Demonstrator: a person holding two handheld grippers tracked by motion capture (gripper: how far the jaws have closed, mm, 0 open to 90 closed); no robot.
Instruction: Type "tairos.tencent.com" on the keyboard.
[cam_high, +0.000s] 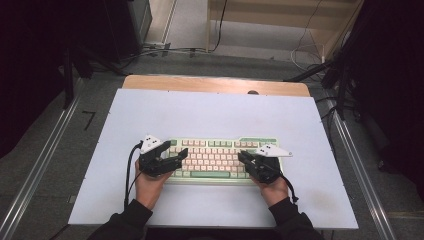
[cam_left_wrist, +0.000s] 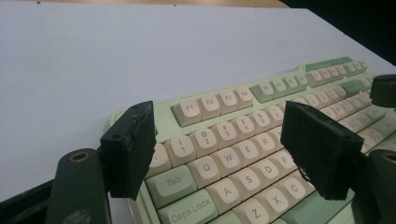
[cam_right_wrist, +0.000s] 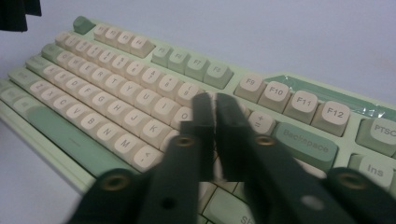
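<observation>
Surface: a pale sheet laid over a wooden top, carrying one item; bare expanse is seen beyond both grippers.

Keyboard: green case, cream and green keycaps, lying flat and squarely between the two grippers. Its left end sits under the left gripper, its right end under the right one.

Left gripper: held at the keyboard's left end, jaws spread wide with nothing between them. In the left gripper view the number row and the Q, W, E keys are framed between the pads; whether a pad touches a keycap cannot be told.

Right gripper: jaws pressed together, forming a single blunt tip. In the right gripper view that tip is poised just over the keys near the right end of the letter block, with the Backspace key just to its right.

Step in hand, as judged: key pressing, with the closed right tip used as a finger.

Next move, as judged: a short, straight descent onto one keycap is called for, centred so that neighbouring keys are not caught, followed by a clean lift.
</observation>
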